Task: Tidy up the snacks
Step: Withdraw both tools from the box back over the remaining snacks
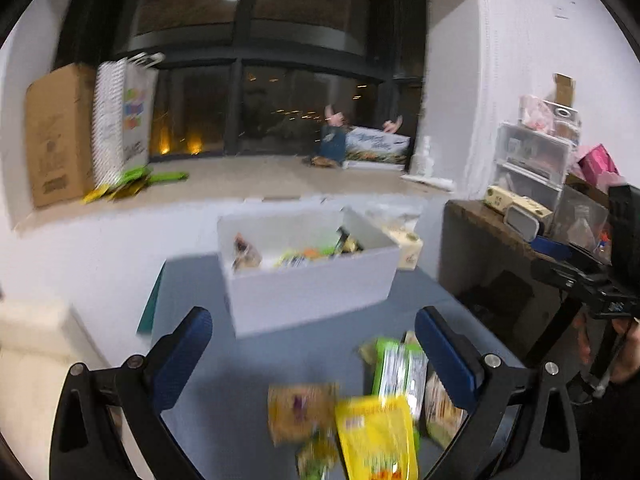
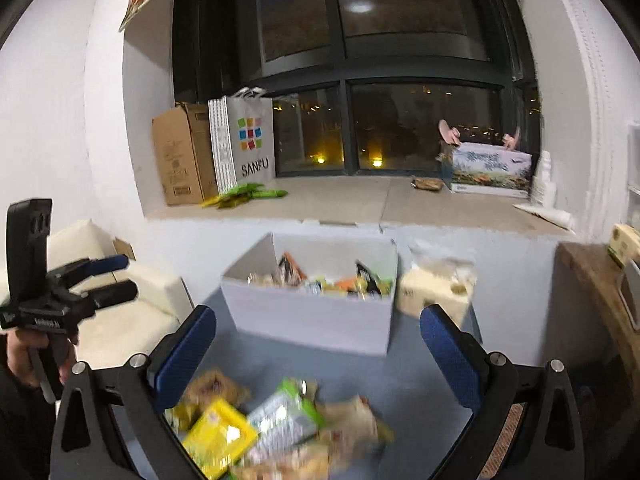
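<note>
Two grippers hover with jaws wide apart and nothing between them: our left gripper (image 1: 314,344) and our right gripper (image 2: 318,342). We see loose snack packets (image 2: 280,424) heaped near the front edge of the blue surface (image 2: 404,376), while the white box (image 2: 312,316) behind them already holds several. Trouble could come from the pile itself: the packets overlap, so closing on the yellow packet (image 1: 376,436) might drag a neighbour off the surface's edge.
</note>
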Available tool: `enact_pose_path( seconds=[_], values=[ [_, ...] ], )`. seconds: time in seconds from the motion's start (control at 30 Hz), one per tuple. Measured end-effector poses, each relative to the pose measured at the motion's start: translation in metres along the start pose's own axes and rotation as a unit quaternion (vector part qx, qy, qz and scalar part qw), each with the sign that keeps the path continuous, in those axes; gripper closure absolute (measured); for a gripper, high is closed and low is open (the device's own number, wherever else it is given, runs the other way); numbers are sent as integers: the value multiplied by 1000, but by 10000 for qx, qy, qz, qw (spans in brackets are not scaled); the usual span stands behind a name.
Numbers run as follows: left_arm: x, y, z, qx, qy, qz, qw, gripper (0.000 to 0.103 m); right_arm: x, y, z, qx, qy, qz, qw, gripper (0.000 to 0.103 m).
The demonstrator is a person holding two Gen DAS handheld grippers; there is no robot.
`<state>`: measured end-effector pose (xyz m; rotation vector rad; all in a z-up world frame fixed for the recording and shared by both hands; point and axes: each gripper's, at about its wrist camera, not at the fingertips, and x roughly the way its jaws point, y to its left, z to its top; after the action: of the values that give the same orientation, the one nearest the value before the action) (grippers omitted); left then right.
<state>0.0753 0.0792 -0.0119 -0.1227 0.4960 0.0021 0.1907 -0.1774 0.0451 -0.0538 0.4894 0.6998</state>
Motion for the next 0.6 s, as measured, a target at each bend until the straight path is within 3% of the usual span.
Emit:
enact_pose_path(
  seconds=[0.1, 0.3, 0.47, 0.6],
  values=[
    [-13, 0, -35, -189, 138, -90, 9997, 0, -21, 6, -33, 118, 18, -86, 9999, 0],
    [-26, -4, -71, -174, 257, -140, 9994, 0, -31, 6, -75, 176, 368, -214, 9989, 0],
    [-18, -10, -77, -70, 430, -65, 9990, 0, -25, 3, -89, 226, 646, -244, 9974, 0],
    [-13, -19, -79, 59, 506, -226, 9984, 0, -13, -2, -96, 466, 871, -198, 9949, 0]
  ],
)
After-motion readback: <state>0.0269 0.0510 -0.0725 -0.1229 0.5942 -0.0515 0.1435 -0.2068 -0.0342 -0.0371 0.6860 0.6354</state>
